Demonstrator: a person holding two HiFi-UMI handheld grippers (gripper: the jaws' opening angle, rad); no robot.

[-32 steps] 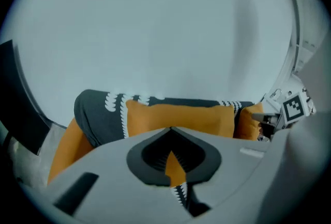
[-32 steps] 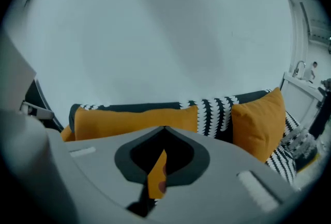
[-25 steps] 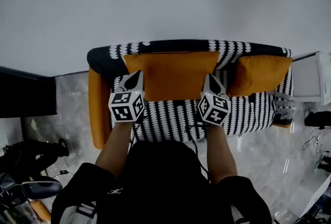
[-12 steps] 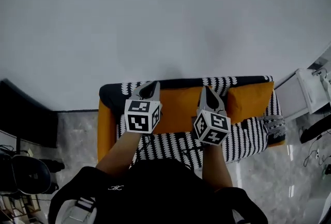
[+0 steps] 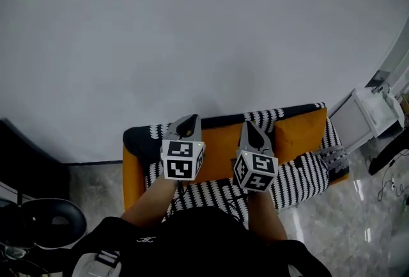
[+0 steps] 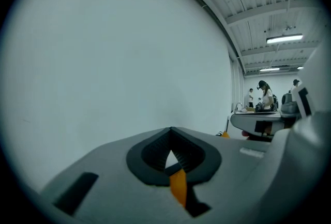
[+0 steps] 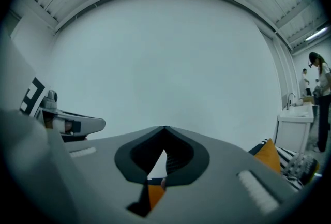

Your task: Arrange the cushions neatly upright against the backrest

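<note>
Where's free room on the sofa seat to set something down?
Bare: the striped seat in front of the large cushion and the small cushion. Crowded: the line along the backrest, filled by both cushions, and the seat's right end, where a grey object lies.

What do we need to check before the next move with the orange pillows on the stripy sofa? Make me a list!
1. Left gripper fingers shut, nothing held: ok.
2. Right gripper fingers shut, nothing held: ok.
3. Both grippers held clear above the cushions: ok.
4. Big orange cushion upright against the backrest: ok, as far as it shows.
5. Small orange cushion at the right end of the sofa sitting straight: cannot tell from this steep view.
</note>
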